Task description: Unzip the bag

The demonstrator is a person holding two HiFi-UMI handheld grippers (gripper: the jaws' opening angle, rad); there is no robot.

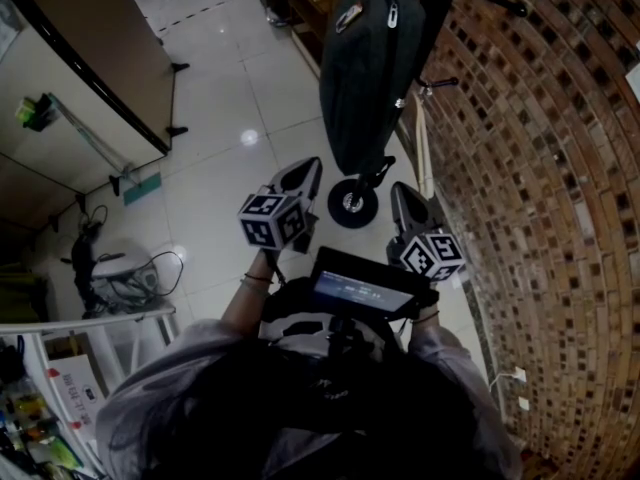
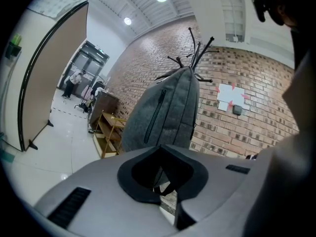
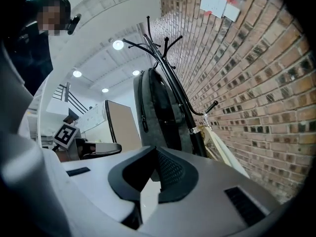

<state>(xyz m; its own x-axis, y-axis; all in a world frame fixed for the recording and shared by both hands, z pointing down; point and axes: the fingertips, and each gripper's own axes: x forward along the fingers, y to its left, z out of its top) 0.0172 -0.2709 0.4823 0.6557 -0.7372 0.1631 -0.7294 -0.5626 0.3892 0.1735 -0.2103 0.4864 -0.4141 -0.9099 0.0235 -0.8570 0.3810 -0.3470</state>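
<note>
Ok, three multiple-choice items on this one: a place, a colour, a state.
1. Where is the bag?
A) on the floor
B) hanging on the coat stand by the brick wall
C) on a table

2. What colour is the bag?
A) red
B) yellow
C) dark grey

3. How is the right gripper?
A) shut on the zip pull
B) wide open round a strap
C) shut, empty, clear of the bag

Answers:
1 B: it hangs off the floor from the stand's top.
2 C: its fabric shows grey in every view.
3 C: its jaws meet with nothing between them, short of the bag.
</note>
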